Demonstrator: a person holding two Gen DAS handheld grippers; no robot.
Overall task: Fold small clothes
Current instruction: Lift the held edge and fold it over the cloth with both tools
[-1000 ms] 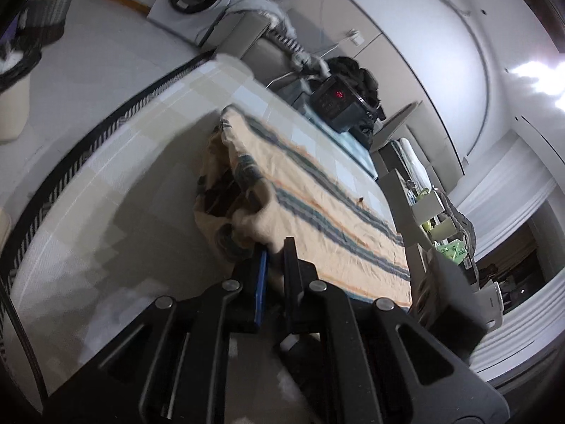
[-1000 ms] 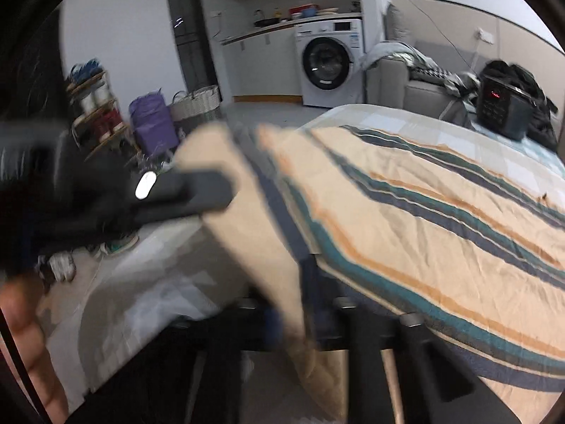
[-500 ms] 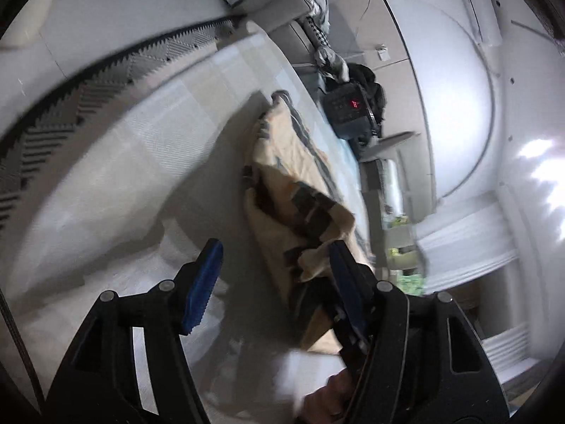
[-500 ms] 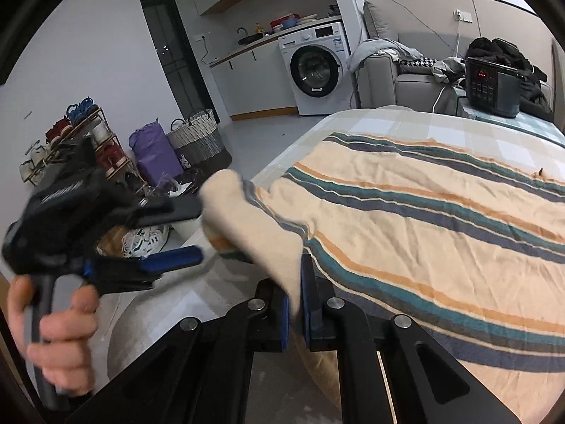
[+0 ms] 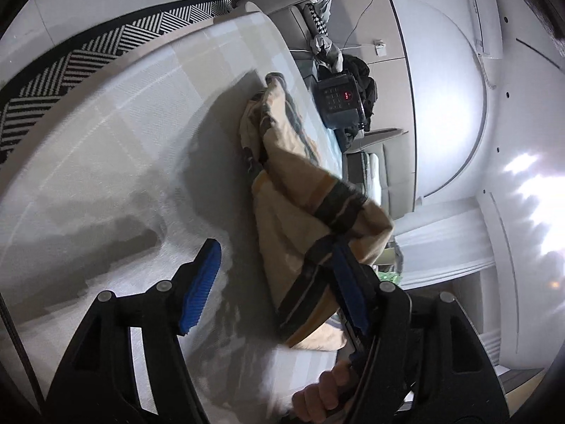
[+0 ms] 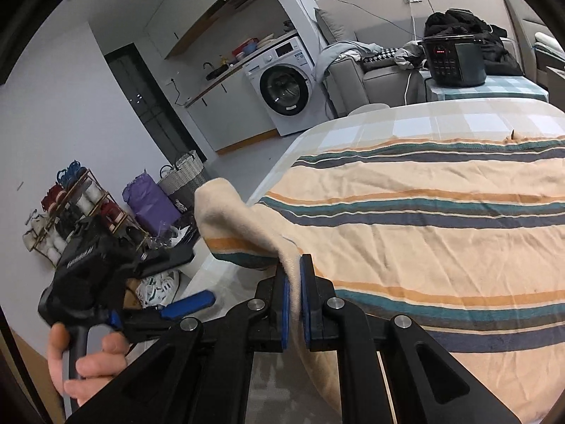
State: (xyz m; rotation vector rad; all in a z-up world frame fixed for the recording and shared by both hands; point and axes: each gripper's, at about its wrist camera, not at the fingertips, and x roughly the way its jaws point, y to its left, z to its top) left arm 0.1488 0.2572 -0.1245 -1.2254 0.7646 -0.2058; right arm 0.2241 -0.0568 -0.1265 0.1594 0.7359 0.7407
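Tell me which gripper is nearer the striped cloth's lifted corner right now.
Right. The right gripper is shut on the striped cloth at that corner; the left gripper is opening beside it, its fingers gripping nothing.

The cloth [image 6: 423, 240] is cream with stripes of orange, teal, dark grey-blue and thin white. The tabletop [image 6: 406, 123] beneath wears a pale check of white, beige and light blue squares. The rug [image 5: 88, 56] on the floor is a black-and-white zigzag of fine stripes. Both grippers are black with bright blue pads [image 6: 285, 314] on the jaws. The washing machine [image 6: 282, 88] is white with a dark round door. The bag [image 6: 150, 203] is purple, the basket [image 6: 185, 173] grey and white. The cooker [image 6: 452, 58] is black with a red display.
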